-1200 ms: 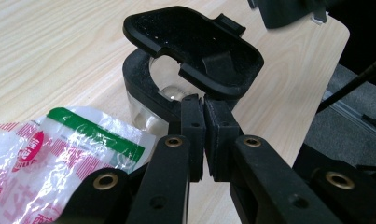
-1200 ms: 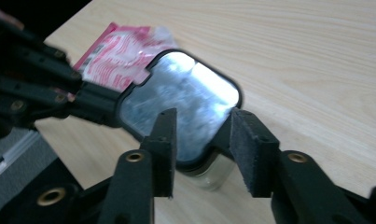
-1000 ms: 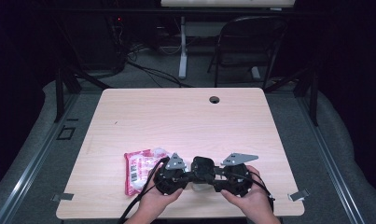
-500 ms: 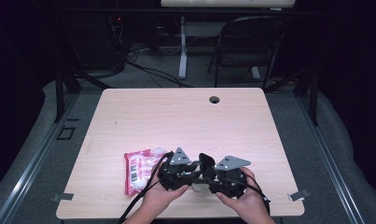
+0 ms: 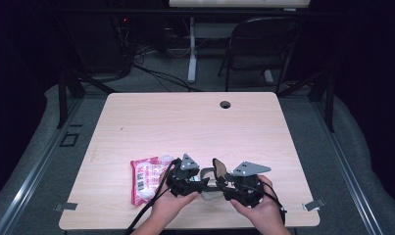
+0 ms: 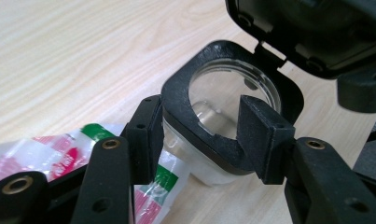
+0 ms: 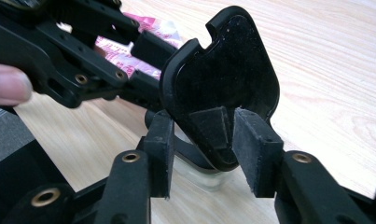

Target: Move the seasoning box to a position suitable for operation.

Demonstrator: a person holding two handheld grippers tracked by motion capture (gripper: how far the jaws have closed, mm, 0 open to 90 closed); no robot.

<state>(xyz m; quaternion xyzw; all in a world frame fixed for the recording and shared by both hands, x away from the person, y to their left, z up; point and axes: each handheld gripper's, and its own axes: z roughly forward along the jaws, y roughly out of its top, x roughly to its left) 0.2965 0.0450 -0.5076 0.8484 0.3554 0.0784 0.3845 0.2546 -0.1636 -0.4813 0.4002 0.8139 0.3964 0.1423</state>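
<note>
A small clear container (image 5: 210,192) with a black collar (image 6: 176,100) rests near the table's front edge, its hinged black lid (image 5: 218,169) standing upright. My left gripper (image 5: 201,183) reaches it from the left. Its jaws have just been opening, and the near corner of the collar lies between the pads (image 6: 148,135) of that gripper (image 6: 202,135). My right gripper (image 5: 223,185) comes from the right. Its jaws have just been closing, and this gripper (image 7: 204,140) now clasps the foot of the lid (image 7: 223,70) at the hinge.
A pink and white snack packet (image 5: 147,178) lies flat just left of the container, partly under the left gripper, with a corner (image 6: 45,154) below those jaws. A cable hole (image 5: 225,104) sits at the table's far edge. A chair (image 5: 263,44) stands beyond.
The black lid has swung up and now stands open between the two grippers. The left gripper's jaws have spread apart. Both hands stay close together at the front edge.
</note>
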